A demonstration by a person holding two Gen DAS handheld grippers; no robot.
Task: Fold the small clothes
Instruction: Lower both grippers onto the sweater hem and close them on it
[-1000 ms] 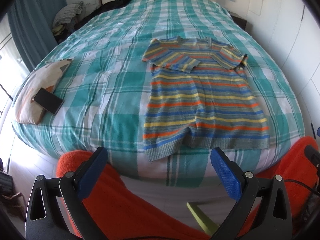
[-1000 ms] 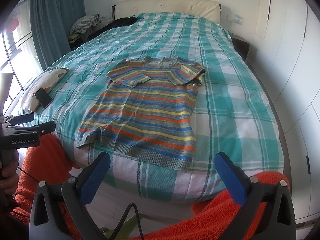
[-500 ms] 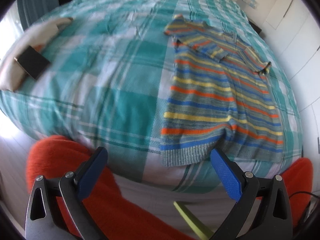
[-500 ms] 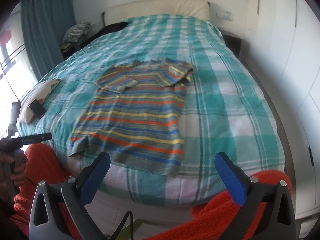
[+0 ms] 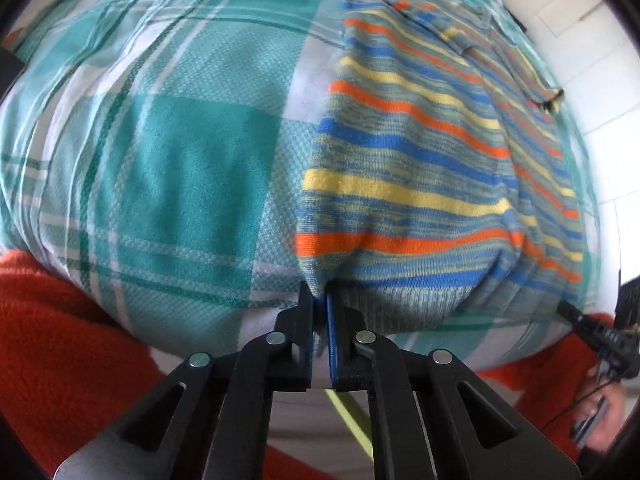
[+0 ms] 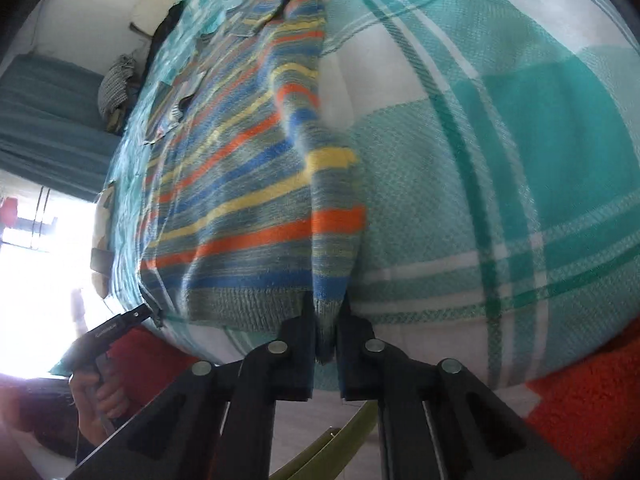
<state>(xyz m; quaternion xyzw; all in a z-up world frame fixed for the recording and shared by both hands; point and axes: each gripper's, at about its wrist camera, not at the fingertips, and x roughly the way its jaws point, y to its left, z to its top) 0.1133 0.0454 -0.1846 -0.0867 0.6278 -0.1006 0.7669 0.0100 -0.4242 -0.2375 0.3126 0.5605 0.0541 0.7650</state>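
A striped knit T-shirt [image 5: 420, 168] in blue, orange, yellow and grey lies flat on the bed, sleeves folded in at the far end. My left gripper [image 5: 319, 300] is shut on its near left hem corner. In the right wrist view the shirt [image 6: 248, 200] runs away to the upper left, and my right gripper [image 6: 326, 308] is shut on its near right hem corner, where the cloth is pinched up into a ridge. The left gripper also shows at the left edge of the right wrist view [image 6: 132, 318].
The bed carries a teal and white checked cover [image 5: 168, 168], also seen in the right wrist view [image 6: 500, 168]. Orange fleece [image 5: 60, 340] lies at the bed's near edge. A teal curtain [image 6: 44, 108] and a bright window stand at the left.
Both grippers dropped from above the bed's near edge down to the shirt's hem and closed, the left on the left corner, the right on the right corner.
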